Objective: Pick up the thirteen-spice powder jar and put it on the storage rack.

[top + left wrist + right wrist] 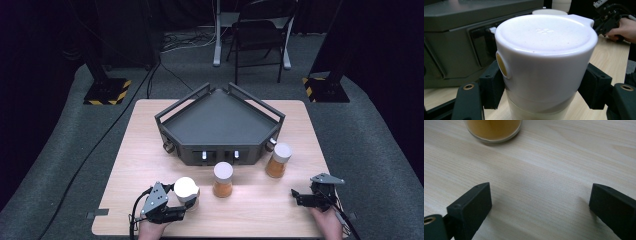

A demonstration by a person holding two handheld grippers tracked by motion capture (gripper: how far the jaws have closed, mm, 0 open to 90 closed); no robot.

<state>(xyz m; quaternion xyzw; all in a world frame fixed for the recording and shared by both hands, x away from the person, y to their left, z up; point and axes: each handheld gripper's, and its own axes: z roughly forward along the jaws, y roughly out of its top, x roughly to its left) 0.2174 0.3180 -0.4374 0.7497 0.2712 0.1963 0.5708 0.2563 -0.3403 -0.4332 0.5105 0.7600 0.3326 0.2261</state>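
Three jars with white lids and orange contents stand on the wooden table [125,165]. My left gripper [187,204] is shut on the nearest jar [186,191] at the front left. In the left gripper view its jaws press both sides of that jar's white lid [544,50], with my gripper [543,86] centred on it. The middle jar [223,179] and the right jar [278,160] stand free. My right gripper [296,196] hovers open at the front right. In the right gripper view its jaws [540,202] stand wide apart over bare wood, with a jar's base [492,130] ahead.
A dark angular tray [220,125] with raised rails sits on the table behind the jars. The left gripper view shows its side [449,50] close behind the held jar, and the other hand [624,30] farther off. A chair [260,35] and stands rise beyond the table.
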